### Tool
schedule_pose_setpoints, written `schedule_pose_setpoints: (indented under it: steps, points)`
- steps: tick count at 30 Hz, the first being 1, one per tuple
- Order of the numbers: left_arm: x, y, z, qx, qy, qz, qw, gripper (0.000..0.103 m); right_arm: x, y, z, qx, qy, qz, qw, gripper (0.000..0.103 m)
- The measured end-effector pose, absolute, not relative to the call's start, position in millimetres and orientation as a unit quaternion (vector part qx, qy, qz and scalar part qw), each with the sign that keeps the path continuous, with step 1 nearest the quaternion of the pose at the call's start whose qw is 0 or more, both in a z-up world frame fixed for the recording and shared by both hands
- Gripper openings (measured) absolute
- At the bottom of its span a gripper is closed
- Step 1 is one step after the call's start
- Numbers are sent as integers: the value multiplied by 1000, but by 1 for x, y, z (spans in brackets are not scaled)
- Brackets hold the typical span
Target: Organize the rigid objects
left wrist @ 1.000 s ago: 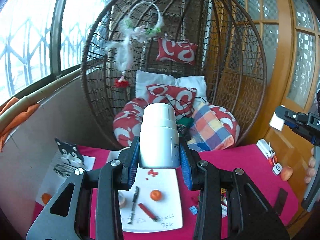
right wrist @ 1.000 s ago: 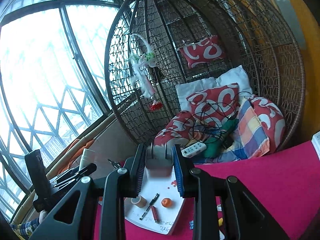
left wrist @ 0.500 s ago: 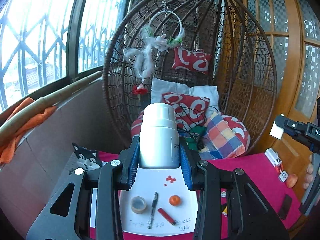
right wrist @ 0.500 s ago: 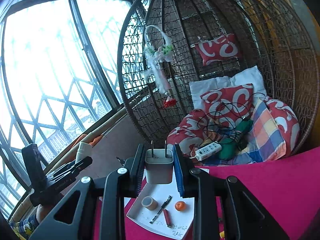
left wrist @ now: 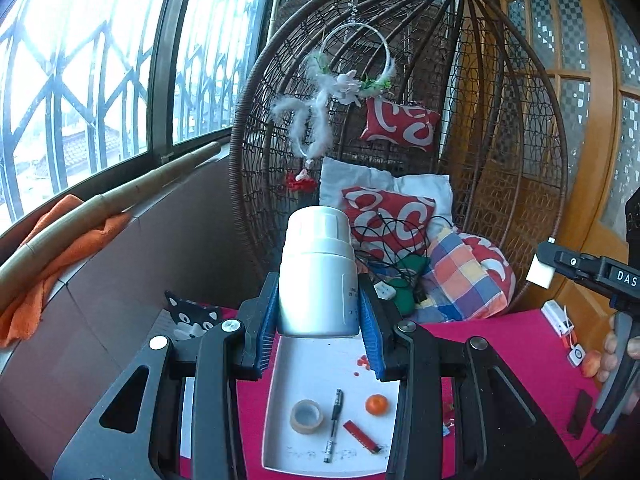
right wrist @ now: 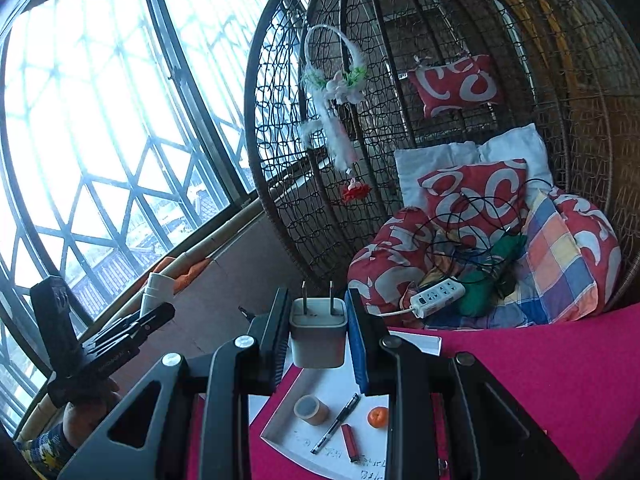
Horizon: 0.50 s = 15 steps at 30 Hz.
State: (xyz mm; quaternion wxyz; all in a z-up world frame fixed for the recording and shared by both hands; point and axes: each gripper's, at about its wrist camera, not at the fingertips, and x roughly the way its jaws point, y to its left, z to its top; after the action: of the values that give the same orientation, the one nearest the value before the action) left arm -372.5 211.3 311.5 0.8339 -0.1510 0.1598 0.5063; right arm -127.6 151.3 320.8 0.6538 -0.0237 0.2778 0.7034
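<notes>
My left gripper [left wrist: 319, 330] is shut on a white plastic bottle [left wrist: 318, 272], held upright high above the table. My right gripper [right wrist: 318, 334] is shut on a white plug charger [right wrist: 318, 330], prongs up, also held high. Below both lies a white tray [left wrist: 304, 364] on the pink table, holding a tape roll [left wrist: 306, 416], a black pen [left wrist: 334, 424], a small orange [left wrist: 376, 404] and a red lighter [left wrist: 362, 436]. The same tray [right wrist: 332, 390] shows in the right wrist view with the tape roll [right wrist: 311, 409], pen [right wrist: 336, 422], orange [right wrist: 378, 417] and lighter [right wrist: 349, 442].
A wicker egg chair [left wrist: 500, 120] with red cushions and a power strip [right wrist: 438, 298] stands behind the pink table [right wrist: 520, 368]. A cat-face item [left wrist: 190, 316] lies at the table's left. Small objects [left wrist: 576, 354] sit at the right edge. Window wall on the left.
Both grippers have risen and tilted back, each keeping its object. The tray and table look lower and farther; more window and chair show.
</notes>
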Motion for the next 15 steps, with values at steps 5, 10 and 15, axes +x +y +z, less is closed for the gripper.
schedule_pose_setpoints:
  steps: [5,10,15]
  points:
    - [-373,228,306,-155,169,499,836,36,-135,171,315,-37,285,699,654,26]
    - [-361,260,284,-175,204,478,836,37,-141,195,303,-56,298,693,654,26]
    - [-341,305,245,-224,263,453,822,37,-140,226,276,-84,331,677,652,26]
